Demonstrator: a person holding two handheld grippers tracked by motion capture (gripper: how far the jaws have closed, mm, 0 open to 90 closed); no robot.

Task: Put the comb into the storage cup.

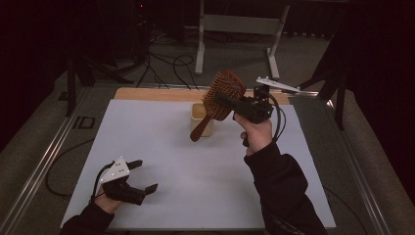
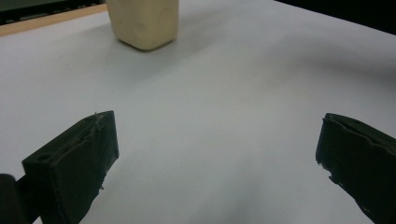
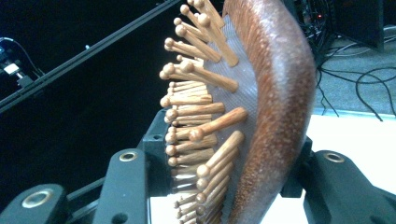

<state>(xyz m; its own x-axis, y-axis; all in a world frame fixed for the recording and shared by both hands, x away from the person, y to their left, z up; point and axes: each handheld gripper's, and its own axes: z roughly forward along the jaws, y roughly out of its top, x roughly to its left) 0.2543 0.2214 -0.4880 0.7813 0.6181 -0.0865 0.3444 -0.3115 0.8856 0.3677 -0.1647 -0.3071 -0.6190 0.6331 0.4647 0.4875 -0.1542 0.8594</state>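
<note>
Bench (image 1: 195, 196): a pale grey-white rectangular top with a strip of light wood along its far edge, set on a dark carpeted floor (image 1: 29, 147) over which black cables (image 1: 166, 63) are strewn. A white metal frame stand (image 1: 235, 24) is seen beyond the bench.

Person's right sleeve (image 1: 281, 191): dark fabric, entering from the bottom of the high view; the right hand (image 1: 255, 132) is raised above the far right part of the bench.

Right tongs (image 1: 230, 100): black, two-jawed, with a grey three-cornered plate on top. They are held well above the bench and are closed on the head of the brush, one jaw against the bristle side and one against the smooth back, as seen in the right gripper view.

Left tongs (image 1: 144, 176): black, with a grey plate, held low at the near left corner of the bench. The jaws are spread wide apart with nothing between them; bare bench surface is seen between them in the left gripper view.

Reddish-brown wooden paddle hairbrush with ball-tipped wooden pins (image 1: 222, 95): held in the air, tilted, with the handle pointing down and to the left, in front of the cup.

Small cream-coloured squarish cup (image 1: 200, 113): standing upright on the far middle of the bench, well apart from the left tongs.
</note>
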